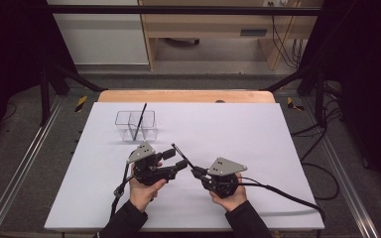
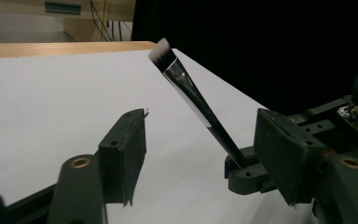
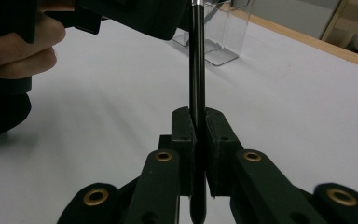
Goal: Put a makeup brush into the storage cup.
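Observation:
A slim black makeup brush (image 1: 180, 154) with a silver ferrule and a pale tip slants up from my right gripper (image 1: 198, 172), whose jaws are shut on the lower end of its handle (image 3: 196, 93). In the right gripper view the pads (image 3: 184, 135) pinch that handle from both sides. My left gripper (image 1: 174, 159) reaches in from the left with one jaw on each side of the brush shaft (image 2: 191, 93). Its pads (image 2: 126, 149) stand apart from the shaft with a gap on either side, so it is open.
A clear two-compartment holder (image 1: 149, 119) stands at the back left of the white table sheet (image 1: 258, 134), with a dark stick (image 1: 140, 121) leaning in it. Cables trail from both grippers toward the front edge. The wooden table rim (image 1: 186, 95) lies beyond the sheet.

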